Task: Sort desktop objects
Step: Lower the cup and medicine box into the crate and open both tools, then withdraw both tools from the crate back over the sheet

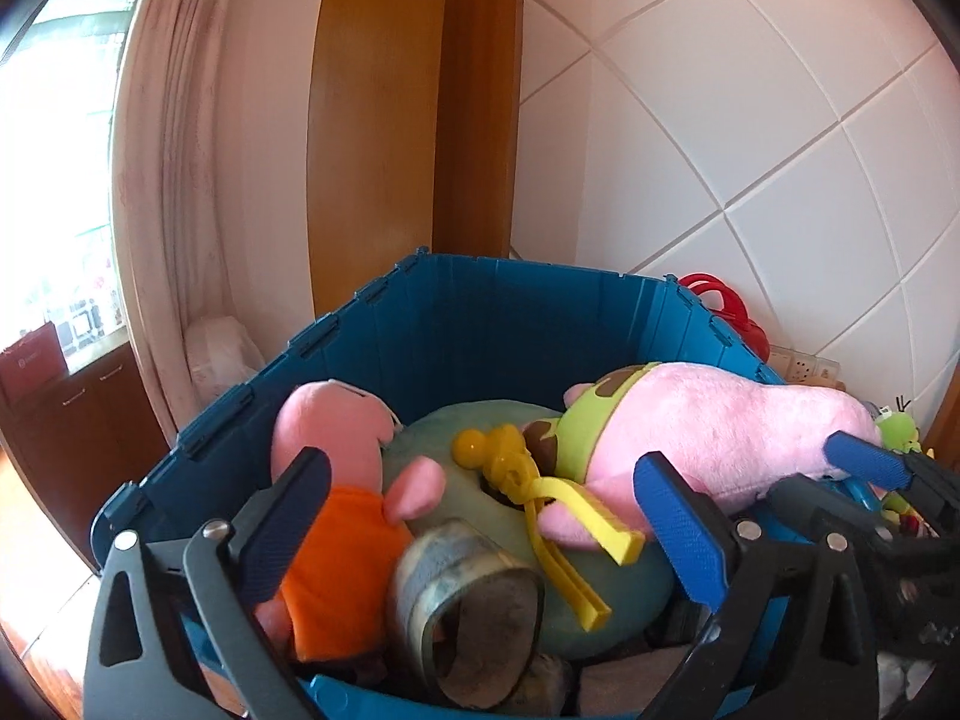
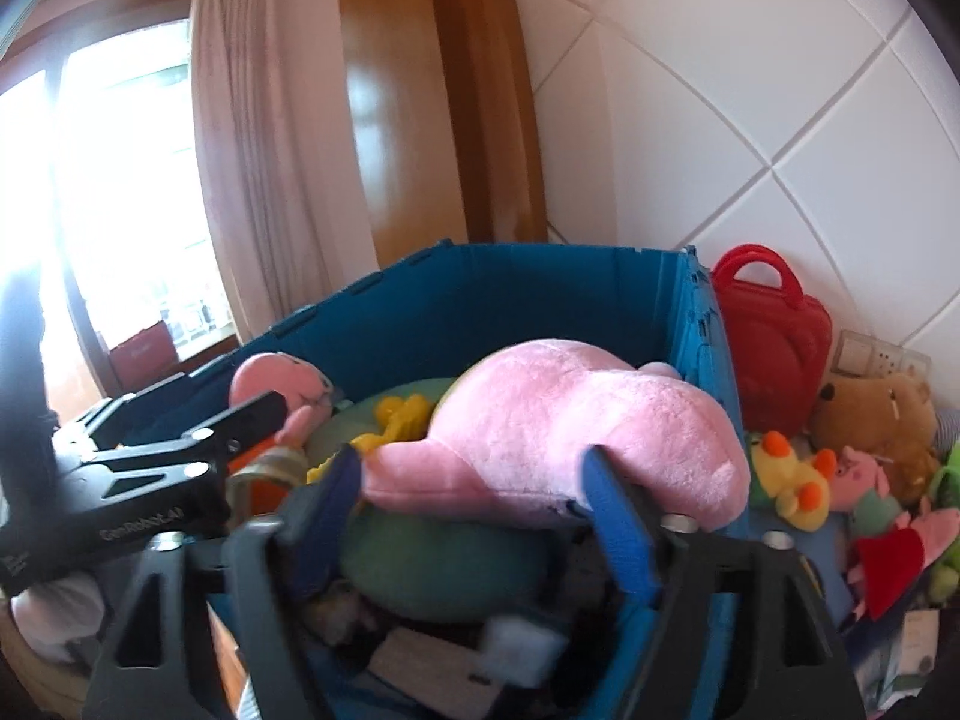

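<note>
A blue bin (image 1: 480,312) holds a heap of toys. On top of the heap lies a big pink plush (image 1: 720,426) in green and brown shorts. A pink pig in an orange dress (image 1: 336,498), yellow plastic tongs (image 1: 558,510), a green cushion (image 1: 474,420) and a grey roll (image 1: 474,588) lie beside it. My left gripper (image 1: 480,516) hangs open over the pig and the roll, with nothing pressed between its pads. My right gripper (image 2: 480,510) is open too. The pink plush (image 2: 570,420) rests just past its spread blue fingers (image 2: 618,522) without being squeezed.
To the right of the bin stand a red toy case (image 2: 774,324), a brown bear plush (image 2: 882,420), a yellow duck plush (image 2: 792,480) and other small plush toys. A white tiled wall, a wooden door frame (image 2: 474,120) and a curtain (image 2: 258,150) are behind it.
</note>
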A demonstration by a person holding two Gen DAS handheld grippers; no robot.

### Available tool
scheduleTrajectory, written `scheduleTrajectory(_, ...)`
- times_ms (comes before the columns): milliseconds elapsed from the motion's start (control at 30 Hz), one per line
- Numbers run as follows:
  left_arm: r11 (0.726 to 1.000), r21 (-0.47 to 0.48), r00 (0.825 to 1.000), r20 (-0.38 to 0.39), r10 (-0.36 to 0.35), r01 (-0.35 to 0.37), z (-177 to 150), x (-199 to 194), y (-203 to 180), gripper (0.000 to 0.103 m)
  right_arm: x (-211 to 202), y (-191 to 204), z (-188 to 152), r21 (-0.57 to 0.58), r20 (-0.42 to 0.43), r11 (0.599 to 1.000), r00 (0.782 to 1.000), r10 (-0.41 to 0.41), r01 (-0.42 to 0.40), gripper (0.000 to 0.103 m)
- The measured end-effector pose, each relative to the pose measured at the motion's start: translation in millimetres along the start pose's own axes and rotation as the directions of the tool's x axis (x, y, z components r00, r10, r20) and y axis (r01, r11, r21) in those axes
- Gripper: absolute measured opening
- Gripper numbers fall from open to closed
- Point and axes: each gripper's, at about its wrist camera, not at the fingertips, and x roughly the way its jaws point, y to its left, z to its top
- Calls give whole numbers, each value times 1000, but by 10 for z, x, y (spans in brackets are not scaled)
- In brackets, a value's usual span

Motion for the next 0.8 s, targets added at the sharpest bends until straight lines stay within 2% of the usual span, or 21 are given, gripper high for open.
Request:
scheduleTrajectory(67,1000,-3,1000,1,-6,6,-12,-66,-19,103,-86,38,-20,-6,18,1000,1000,-15,15,102)
scheduleTrajectory(100,1000,-5,1000,3,-8,8,-3,-109,-42,103,-126,39,-24,-6,28,1000,999,-17,17,103)
scheduleTrajectory(433,1000,-19,999,33,-5,6,-137,-501,-249,103,-645,-86,-162,7,83,995,991,-102,102,103)
scheduleTrajectory(633,1000,-18,999,38,-16,16,-327,-794,-621,103,-993,-255,-344,-15,80,990,987,-140,141,103)
scheduleTrajectory(800,999,-6,999,30,-31,31,-503,-1038,-1052,103,-1410,-570,-563,6,79,986,983,-167,167,103)
